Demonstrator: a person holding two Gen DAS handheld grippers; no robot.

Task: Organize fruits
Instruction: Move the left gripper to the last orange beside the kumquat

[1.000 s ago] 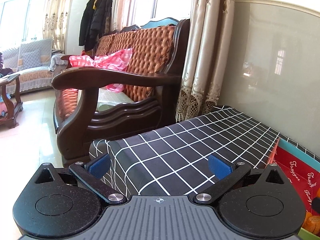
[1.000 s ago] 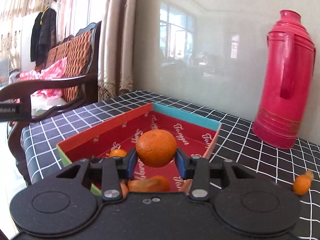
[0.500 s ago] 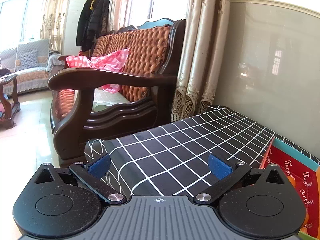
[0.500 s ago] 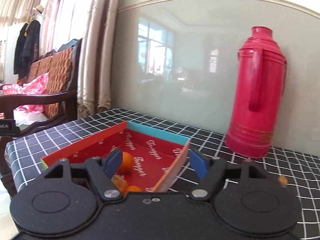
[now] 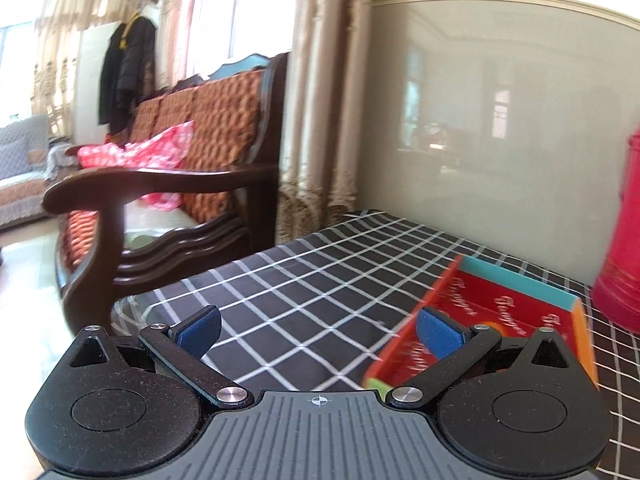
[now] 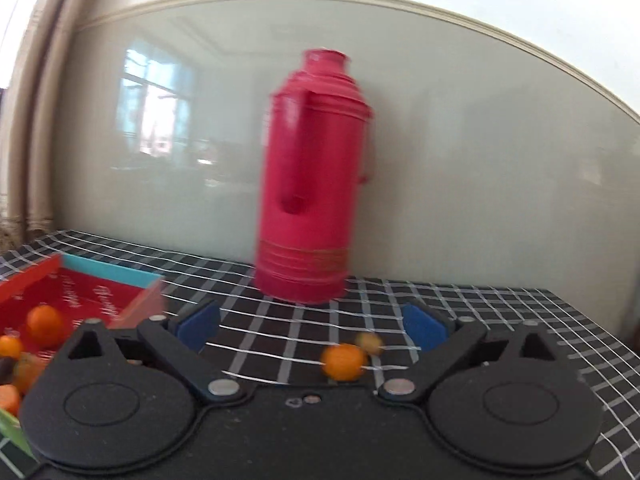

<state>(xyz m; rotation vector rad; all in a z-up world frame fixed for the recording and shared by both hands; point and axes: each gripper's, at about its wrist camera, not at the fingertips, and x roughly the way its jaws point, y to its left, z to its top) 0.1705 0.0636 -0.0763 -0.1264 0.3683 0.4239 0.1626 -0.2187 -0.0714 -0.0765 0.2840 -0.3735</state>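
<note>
Gaping right gripper [image 6: 312, 326], orange [image 6: 344, 361] — seemingly tabled

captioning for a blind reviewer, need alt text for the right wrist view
The open, empty right gripper faces a loose orange on the checked tablecloth, before a red thermos. At left, a red box holds several oranges.

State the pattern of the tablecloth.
Black tablecloth with a white grid of squares, clearest in the left wrist view.
</note>
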